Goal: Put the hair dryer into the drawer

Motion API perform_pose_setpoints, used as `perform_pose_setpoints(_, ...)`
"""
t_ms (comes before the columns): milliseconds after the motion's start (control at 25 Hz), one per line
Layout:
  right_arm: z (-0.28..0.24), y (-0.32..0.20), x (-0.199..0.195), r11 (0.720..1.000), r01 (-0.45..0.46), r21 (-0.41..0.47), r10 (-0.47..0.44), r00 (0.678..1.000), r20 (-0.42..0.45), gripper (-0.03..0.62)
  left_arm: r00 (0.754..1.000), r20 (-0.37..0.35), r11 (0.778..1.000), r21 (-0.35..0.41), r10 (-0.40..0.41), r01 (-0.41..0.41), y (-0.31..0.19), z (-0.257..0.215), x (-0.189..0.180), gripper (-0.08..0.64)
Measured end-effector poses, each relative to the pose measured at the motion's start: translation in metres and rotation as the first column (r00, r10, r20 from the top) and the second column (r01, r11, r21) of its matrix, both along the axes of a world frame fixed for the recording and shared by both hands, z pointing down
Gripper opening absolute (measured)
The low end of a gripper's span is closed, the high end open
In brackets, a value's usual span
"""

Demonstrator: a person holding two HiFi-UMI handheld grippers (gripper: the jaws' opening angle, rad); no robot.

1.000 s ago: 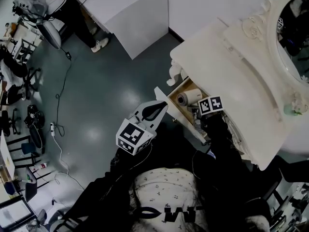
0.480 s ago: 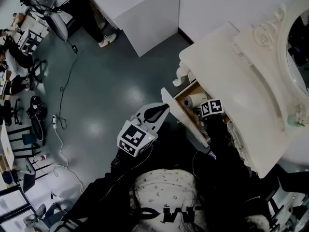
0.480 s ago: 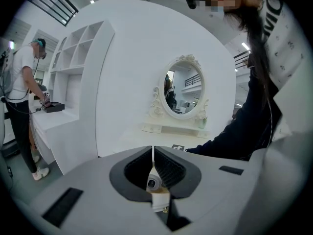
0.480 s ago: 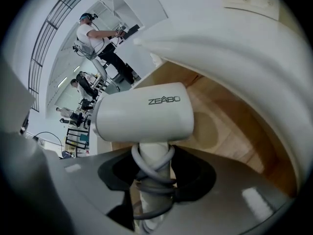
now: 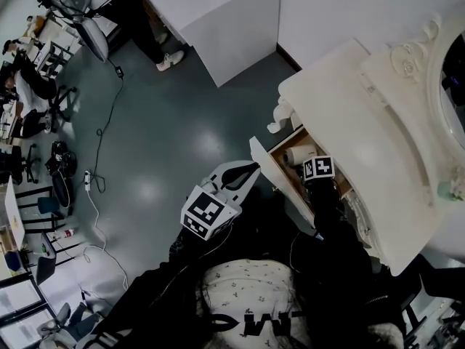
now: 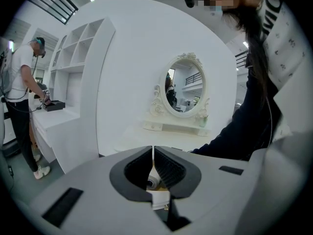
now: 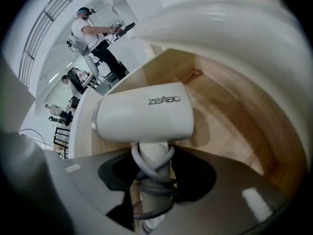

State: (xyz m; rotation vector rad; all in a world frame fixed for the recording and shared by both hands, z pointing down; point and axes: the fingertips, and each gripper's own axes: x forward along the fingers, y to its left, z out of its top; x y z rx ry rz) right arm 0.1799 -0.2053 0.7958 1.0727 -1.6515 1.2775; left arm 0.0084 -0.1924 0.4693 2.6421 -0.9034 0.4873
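Note:
The white hair dryer (image 7: pixel 144 114) hangs barrel-first inside the open wooden drawer (image 7: pixel 230 126). Its handle, wrapped in grey cord (image 7: pixel 154 177), is clamped between the jaws of my right gripper (image 7: pixel 155 168), which is shut on it and points steeply down. In the head view the right gripper (image 5: pixel 320 169) reaches into the drawer (image 5: pixel 280 182) of the white dressing table, and the hair dryer (image 5: pixel 298 155) shows just beyond it. My left gripper (image 5: pixel 243 171) hovers outside the drawer front. In the left gripper view its jaws meet with nothing between them (image 6: pixel 154 153).
The white dressing table top (image 5: pixel 349 129) overhangs the drawer, with an oval mirror (image 6: pixel 185 87) at its back. A white counter (image 5: pixel 211 13) stands across the grey floor, a person (image 6: pixel 22 97) working at it. Cables (image 5: pixel 91 187) and chairs (image 5: pixel 29 100) lie far left.
My right gripper has sunk with the hair dryer deeper into the drawer. The left gripper has stayed where it was, beside the drawer front.

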Motion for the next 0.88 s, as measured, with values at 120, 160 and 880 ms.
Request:
perform_pose_setpoints(120,0.004,-0.005,0.000,1.000,-0.002,0.018,0.002,0.999,-0.033,0.201,1.000,0.007,1.000,-0.002,-0.008,0.008,-0.002,0.002,-0.004,0.002)
perform_pose_setpoints(160,0.005,-0.005,0.000,1.000,-0.005,0.020,0.006,0.999,-0.041,0.201,1.000,0.008,1.000,-0.004,-0.010,0.010,-0.002,0.003,-0.005,0.002)
perform_pose_setpoints(880,0.008,-0.009,0.002,0.997,0.027,0.075,-0.015,0.988,-0.154,0.210,1.000,0.027,1.000,-0.017,-0.002,0.003,-0.006,0.006,-0.016,0.002)
